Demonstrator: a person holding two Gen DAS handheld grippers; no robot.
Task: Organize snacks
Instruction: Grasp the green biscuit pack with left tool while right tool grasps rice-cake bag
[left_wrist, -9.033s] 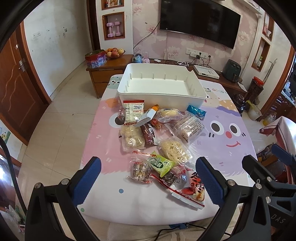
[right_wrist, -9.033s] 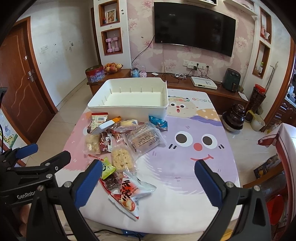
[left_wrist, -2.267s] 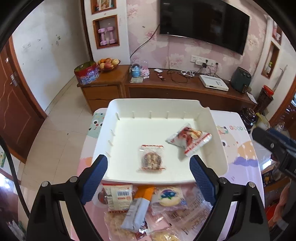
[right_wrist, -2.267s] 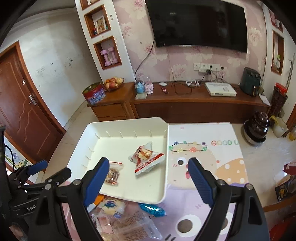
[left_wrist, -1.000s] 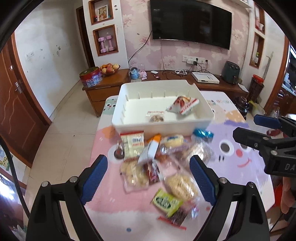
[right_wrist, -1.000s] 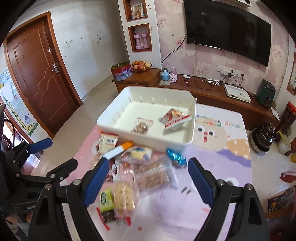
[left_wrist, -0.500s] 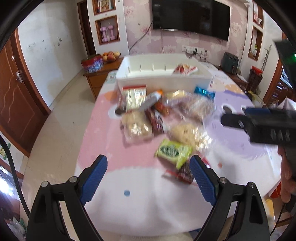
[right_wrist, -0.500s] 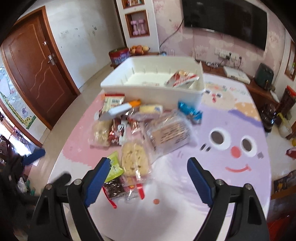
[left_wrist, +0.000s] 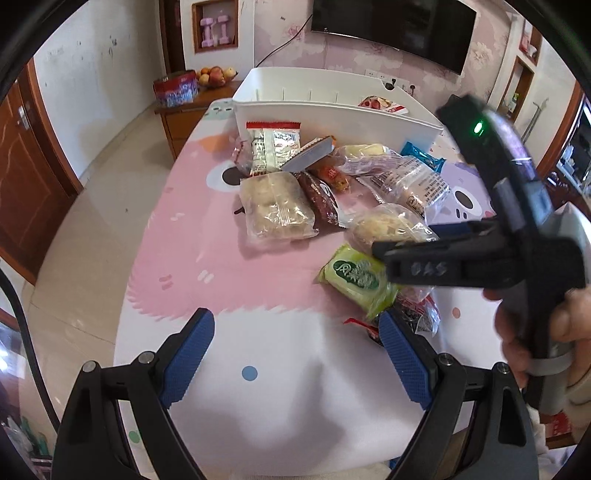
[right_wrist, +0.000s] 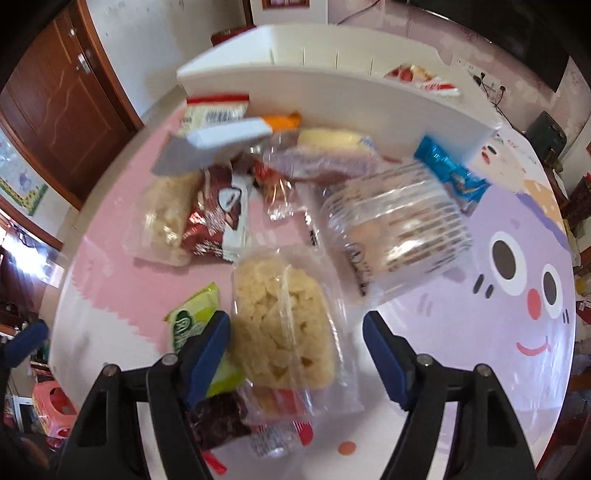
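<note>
A white bin (left_wrist: 332, 114) stands at the table's far end with a red-and-white snack pack (left_wrist: 380, 103) inside. Loose snacks lie in front of it. My right gripper (right_wrist: 295, 332) points steeply down over a clear pack of yellow crisps (right_wrist: 280, 295). Its jaws are closing with the pack between them, and the pads do not press on it. Its left finger sits over a green pack (right_wrist: 192, 314). My left gripper (left_wrist: 295, 354) is open over bare tablecloth near the front edge, with nothing between its fingers. A hand (left_wrist: 535, 325) holds the right gripper at the right of the left wrist view.
A clear cracker pack (left_wrist: 275, 206), a brown pack (left_wrist: 321, 201), a big clear biscuit pack (right_wrist: 399, 229) and a blue pack (right_wrist: 450, 173) crowd the space before the bin. A dark pack (right_wrist: 218, 413) lies under the right gripper. The table's left edge drops to tiled floor.
Both grippers dropped from above the bin toward the near snacks. The right jaws narrowed around the crisps pack. The left jaws kept their width.
</note>
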